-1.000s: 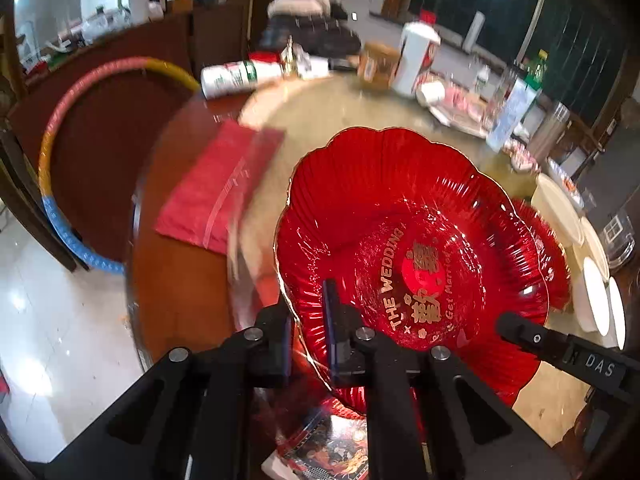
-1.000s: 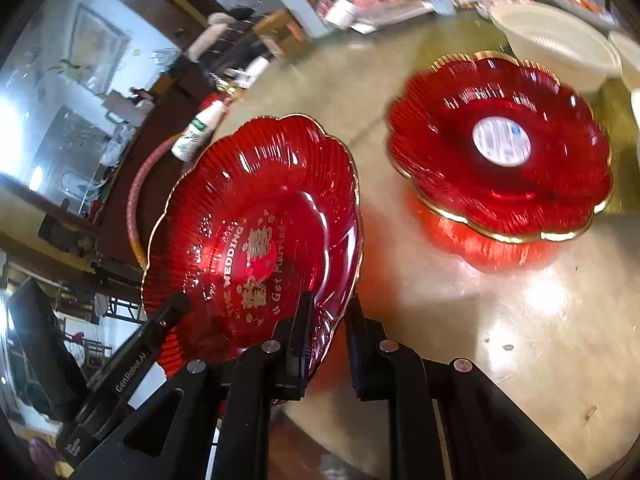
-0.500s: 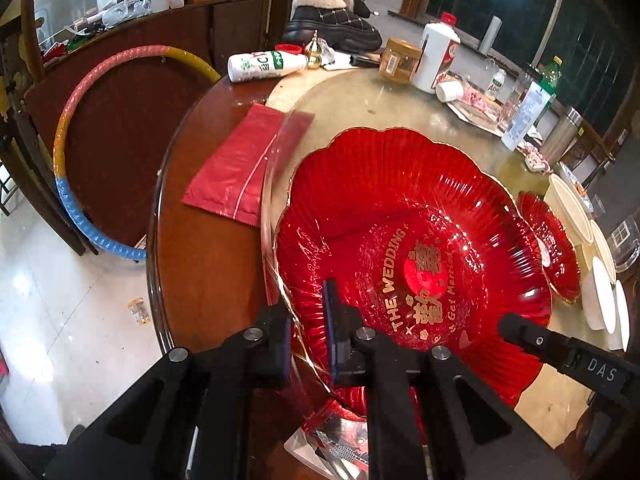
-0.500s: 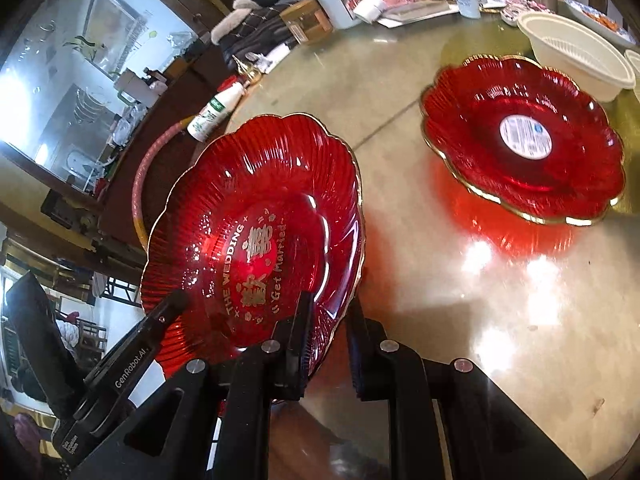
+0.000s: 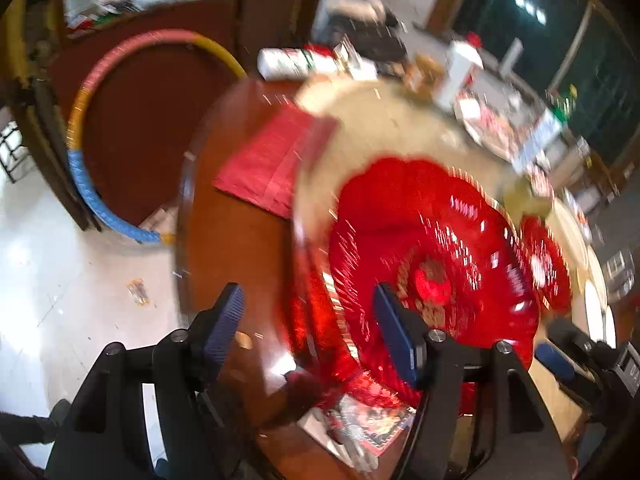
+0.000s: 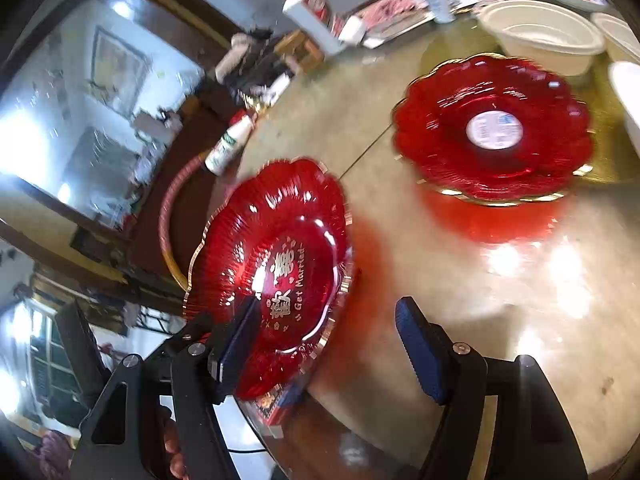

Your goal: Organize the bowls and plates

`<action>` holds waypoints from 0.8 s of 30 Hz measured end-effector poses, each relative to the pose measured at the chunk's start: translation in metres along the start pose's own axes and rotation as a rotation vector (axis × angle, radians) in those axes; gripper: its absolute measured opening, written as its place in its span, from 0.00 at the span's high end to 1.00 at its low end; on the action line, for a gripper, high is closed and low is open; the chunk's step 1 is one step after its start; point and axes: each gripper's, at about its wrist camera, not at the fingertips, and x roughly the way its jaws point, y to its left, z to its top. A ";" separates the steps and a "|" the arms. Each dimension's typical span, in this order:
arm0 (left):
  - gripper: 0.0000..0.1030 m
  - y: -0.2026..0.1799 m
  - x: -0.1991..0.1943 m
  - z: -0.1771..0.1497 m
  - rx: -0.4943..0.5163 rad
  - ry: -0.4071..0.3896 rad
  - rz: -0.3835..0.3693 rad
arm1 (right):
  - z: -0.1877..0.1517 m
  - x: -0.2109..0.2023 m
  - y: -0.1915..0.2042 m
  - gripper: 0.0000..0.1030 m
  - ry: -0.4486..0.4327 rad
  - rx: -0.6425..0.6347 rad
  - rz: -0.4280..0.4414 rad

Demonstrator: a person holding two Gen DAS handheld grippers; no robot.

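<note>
Tabletop (image 6: 460,288), round and glossy beige with a dark wooden rim, fills a cluttered room. Near its edge lies the red wedding plate (image 6: 280,264); a second red plate (image 6: 492,128) sits farther in beside white bowls (image 6: 544,36). Left gripper (image 5: 308,316) and right gripper (image 6: 324,336) have just been opening, jaws wide astride the near plate's rim, pads off it.

The left gripper (image 5: 308,312) is pointed steeply downward near the table edge, its jaws just opened wide, nothing pressed between the pads. The right gripper (image 6: 326,336) is angled down likewise, jaws just spread apart, gripping nothing.
</note>
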 end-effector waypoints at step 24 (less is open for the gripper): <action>0.13 -0.230 0.002 0.037 0.431 -0.046 -0.210 | 0.081 -0.045 -0.124 0.13 -0.148 0.306 -0.003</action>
